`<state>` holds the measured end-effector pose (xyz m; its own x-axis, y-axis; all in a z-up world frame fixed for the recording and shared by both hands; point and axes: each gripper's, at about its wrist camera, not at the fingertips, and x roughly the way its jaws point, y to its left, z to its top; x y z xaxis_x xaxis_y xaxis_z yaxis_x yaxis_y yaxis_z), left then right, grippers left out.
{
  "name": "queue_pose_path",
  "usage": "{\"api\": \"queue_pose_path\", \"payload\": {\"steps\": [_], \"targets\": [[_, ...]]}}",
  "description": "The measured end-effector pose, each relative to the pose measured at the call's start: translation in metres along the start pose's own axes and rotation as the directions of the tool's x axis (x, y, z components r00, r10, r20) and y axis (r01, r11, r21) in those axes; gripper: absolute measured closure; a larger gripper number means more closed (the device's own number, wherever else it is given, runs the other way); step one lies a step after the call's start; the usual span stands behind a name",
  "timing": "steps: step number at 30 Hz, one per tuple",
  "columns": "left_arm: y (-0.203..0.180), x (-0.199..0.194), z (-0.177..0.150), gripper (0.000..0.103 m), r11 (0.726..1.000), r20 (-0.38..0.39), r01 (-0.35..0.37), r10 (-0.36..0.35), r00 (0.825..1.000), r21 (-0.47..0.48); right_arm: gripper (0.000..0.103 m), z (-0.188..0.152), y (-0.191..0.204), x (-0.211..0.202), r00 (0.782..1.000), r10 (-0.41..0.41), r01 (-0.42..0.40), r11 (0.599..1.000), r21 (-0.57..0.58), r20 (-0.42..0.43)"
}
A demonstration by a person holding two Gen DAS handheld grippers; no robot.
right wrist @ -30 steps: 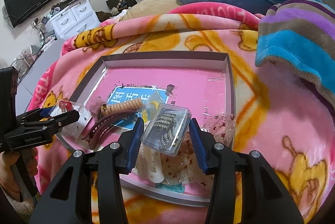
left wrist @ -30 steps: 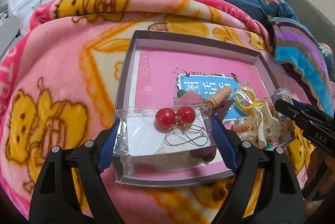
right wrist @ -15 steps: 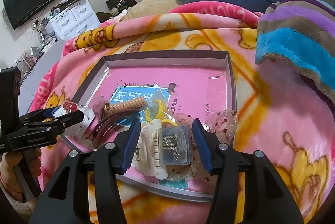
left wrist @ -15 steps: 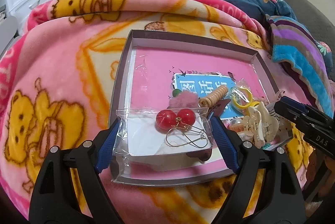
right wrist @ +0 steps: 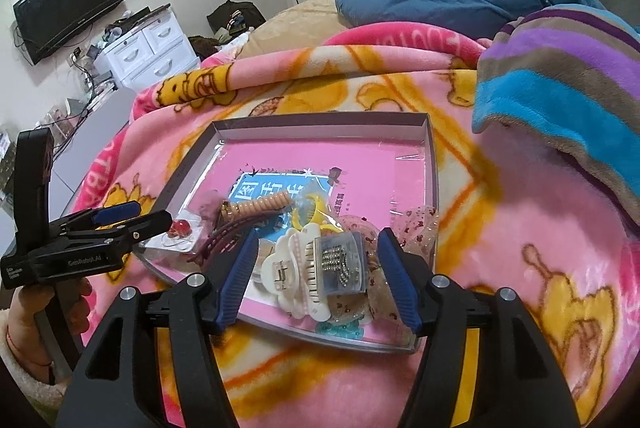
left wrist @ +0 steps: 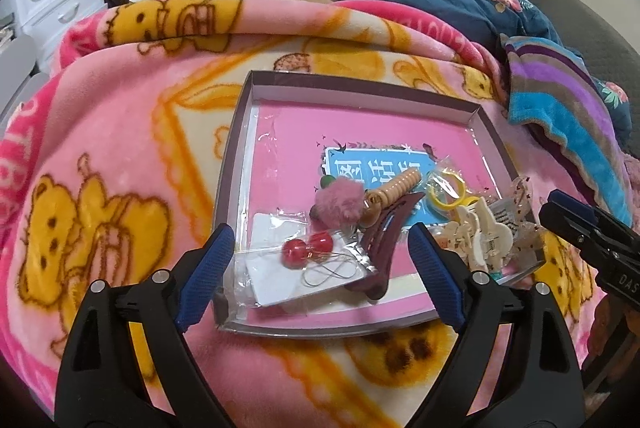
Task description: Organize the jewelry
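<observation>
Your left gripper [left wrist: 320,252] hangs wide open over the near left corner of the tray [left wrist: 236,148], holding nothing. The clear bag with the red bead earrings [left wrist: 308,248] lies flat on the tray floor between its fingers, touching neither. Your right gripper [right wrist: 314,274] is also spread wide and empty above the near right corner, where the small clear box of sparkly pieces [right wrist: 340,264] rests on top of a white hair claw [right wrist: 296,268] inside the tray.
</observation>
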<state>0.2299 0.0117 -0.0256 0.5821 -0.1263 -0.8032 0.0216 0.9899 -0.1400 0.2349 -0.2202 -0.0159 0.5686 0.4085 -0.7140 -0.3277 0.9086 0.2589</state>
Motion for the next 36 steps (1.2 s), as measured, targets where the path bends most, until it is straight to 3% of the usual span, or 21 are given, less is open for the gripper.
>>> {"api": "queue_pose_path", "payload": {"steps": [19,36], "targets": [[-0.019,-0.071,-0.016,0.009,1.0,0.113,-0.004,0.001,0.994,0.031,0.011,-0.014,0.019,-0.067,0.993,0.008,-0.006,1.0,-0.016,0.121],[-0.013,-0.096,-0.076,0.009,0.999,0.152,-0.022,0.017,0.988,0.031,0.006,-0.069,0.039,-0.088,0.987,-0.041,0.046,0.998,-0.034,0.154]]}}
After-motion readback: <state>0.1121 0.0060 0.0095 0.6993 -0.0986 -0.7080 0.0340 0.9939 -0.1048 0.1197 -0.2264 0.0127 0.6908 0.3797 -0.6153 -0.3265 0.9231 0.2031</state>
